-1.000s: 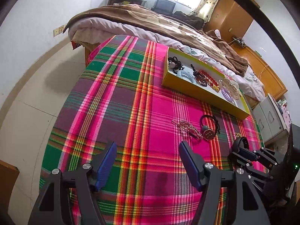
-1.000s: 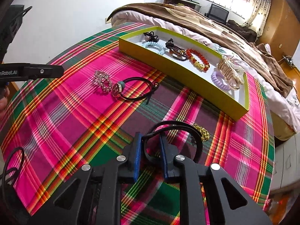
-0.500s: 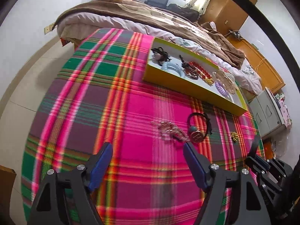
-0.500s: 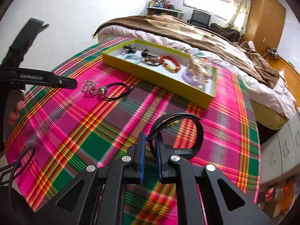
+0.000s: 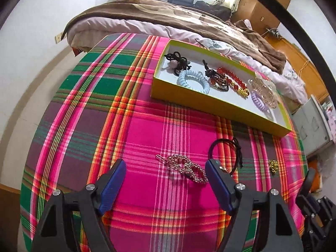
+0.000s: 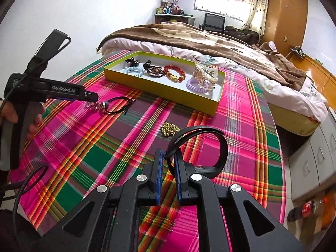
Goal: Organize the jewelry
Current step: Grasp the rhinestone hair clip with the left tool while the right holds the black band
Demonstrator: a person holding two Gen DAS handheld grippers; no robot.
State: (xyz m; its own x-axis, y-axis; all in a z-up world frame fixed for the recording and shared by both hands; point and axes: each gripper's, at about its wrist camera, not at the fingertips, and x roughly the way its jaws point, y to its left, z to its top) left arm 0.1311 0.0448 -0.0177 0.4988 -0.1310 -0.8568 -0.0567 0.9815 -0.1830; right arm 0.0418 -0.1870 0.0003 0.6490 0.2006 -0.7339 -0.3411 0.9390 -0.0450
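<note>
My right gripper (image 6: 168, 159) is shut on a black bangle (image 6: 218, 145) and holds it above the plaid cloth. My left gripper (image 5: 164, 174) is open, low over a rhinestone hair clip (image 5: 184, 168) that lies between its fingers. A black hair tie with a charm (image 5: 225, 147) lies just right of the clip. A small gold chain (image 6: 169, 128) lies on the cloth, also in the left wrist view (image 5: 273, 164). The yellow tray (image 5: 210, 105) holds several bracelets and hair ties; it also shows in the right wrist view (image 6: 159, 84).
A bed with a brown blanket (image 6: 210, 40) stands behind the table. Grey drawers (image 6: 315, 159) and a cola bottle (image 6: 304, 208) are to the right of the table. The left gripper's handle (image 6: 52, 92) reaches in at the left of the right wrist view.
My left gripper has moved forward until the rhinestone clip lies between its open fingers. My right gripper has lifted the black bangle off the cloth and swung right.
</note>
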